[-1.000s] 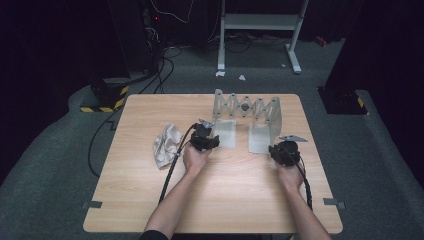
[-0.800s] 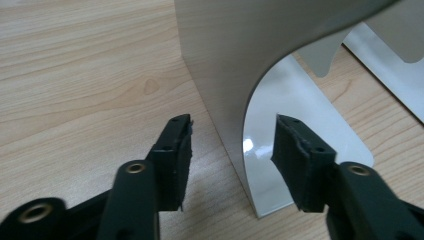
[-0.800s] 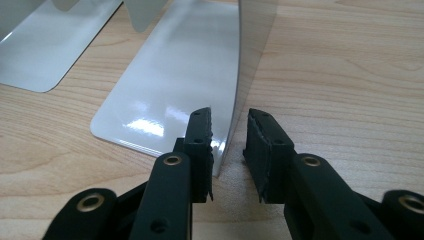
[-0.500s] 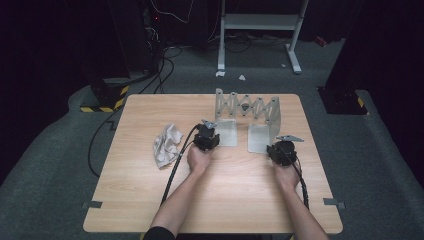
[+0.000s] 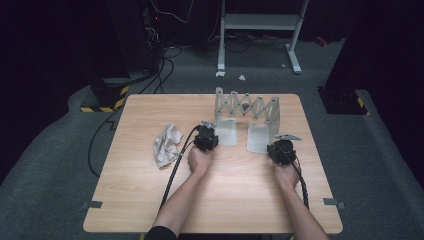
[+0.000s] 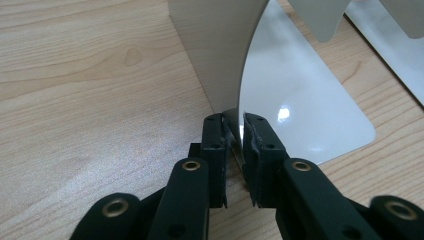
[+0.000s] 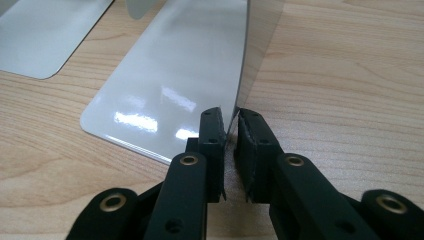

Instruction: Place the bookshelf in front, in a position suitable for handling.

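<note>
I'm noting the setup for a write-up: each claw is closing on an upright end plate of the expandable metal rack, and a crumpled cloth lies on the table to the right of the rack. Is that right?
Not quite: the crumpled cloth lies to the left of the rack, beside the left claw, as the high view shows. The rest holds: each claw, left and right claw, has been closing on an upright end plate.

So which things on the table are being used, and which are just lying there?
Being used:
- folding book rack, gripped at both end plates
- left gripper, closing on one plate
- right gripper, closing on the other

Just lying there:
- crumpled cloth
</note>
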A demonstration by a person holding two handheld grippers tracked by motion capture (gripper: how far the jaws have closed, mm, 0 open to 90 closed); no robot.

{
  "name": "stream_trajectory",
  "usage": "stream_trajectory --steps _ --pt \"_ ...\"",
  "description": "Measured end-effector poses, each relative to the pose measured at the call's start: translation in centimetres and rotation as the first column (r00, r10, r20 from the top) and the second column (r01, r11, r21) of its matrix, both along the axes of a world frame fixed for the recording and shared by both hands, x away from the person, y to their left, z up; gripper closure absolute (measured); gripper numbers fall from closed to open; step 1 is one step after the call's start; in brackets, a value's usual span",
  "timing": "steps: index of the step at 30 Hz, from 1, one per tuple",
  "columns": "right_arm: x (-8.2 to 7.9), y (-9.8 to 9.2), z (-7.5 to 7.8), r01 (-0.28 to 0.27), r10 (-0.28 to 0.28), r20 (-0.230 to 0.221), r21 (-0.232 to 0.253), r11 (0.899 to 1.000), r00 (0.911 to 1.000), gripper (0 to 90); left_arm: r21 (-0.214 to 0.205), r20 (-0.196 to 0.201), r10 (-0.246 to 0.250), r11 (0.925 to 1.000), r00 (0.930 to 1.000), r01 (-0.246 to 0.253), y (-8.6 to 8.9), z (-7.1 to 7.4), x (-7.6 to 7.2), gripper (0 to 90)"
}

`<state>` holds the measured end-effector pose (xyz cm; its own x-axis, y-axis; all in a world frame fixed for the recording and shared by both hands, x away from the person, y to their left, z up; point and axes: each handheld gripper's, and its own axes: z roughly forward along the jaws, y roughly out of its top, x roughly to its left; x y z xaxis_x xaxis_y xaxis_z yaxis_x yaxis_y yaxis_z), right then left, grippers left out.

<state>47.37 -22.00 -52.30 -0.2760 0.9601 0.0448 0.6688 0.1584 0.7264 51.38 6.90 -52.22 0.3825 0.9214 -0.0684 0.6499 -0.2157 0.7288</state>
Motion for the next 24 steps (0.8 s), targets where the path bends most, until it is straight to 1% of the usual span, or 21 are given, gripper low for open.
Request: stream_trajectory --steps 7,10,13,18,19,24 --pt "0.0 -0.1 0.0 0.006 -0.006 -0.002 0.002 1.000 1.0000 82.4 -0.007 -0.011 0.018 0.9998 0.9998 -0.018 0.5 0.1 0.0 82.6" --pt "0.0 -0.1 0.0 0.006 -0.006 -0.002 0.001 1.000 1.0000 82.7 -0.002 -0.012 0.020 0.9998 0.9997 -0.020 0.7 0.1 -0.1 83.5" --pt "-0.1 0.0 0.0 0.007 -0.007 -0.001 -0.003 1.000 1.0000 82.9 0.014 -0.005 0.017 0.9998 0.9999 -0.017 0.7 0.1 -0.3 83.5" --pt "-0.2 0.0 0.0 0.008 -0.008 0.005 -0.002 1.000 1.0000 83.1 0.016 0.002 0.015 0.9998 0.9999 -0.015 1.0 0.0 -0.8 83.7" --pt "-0.3 0.1 0.0 0.009 -0.009 0.004 -0.002 1.000 1.0000 83.3 0.007 -0.003 0.016 0.9998 0.9999 -0.016 1.3 0.0 -1.1 83.8" --pt "-0.5 0.3 0.0 0.002 -0.002 0.006 -0.006 1.000 1.0000 83.6 -0.005 -0.001 0.019 0.9998 0.9998 -0.019 1.7 0.0 -1.7 84.1"
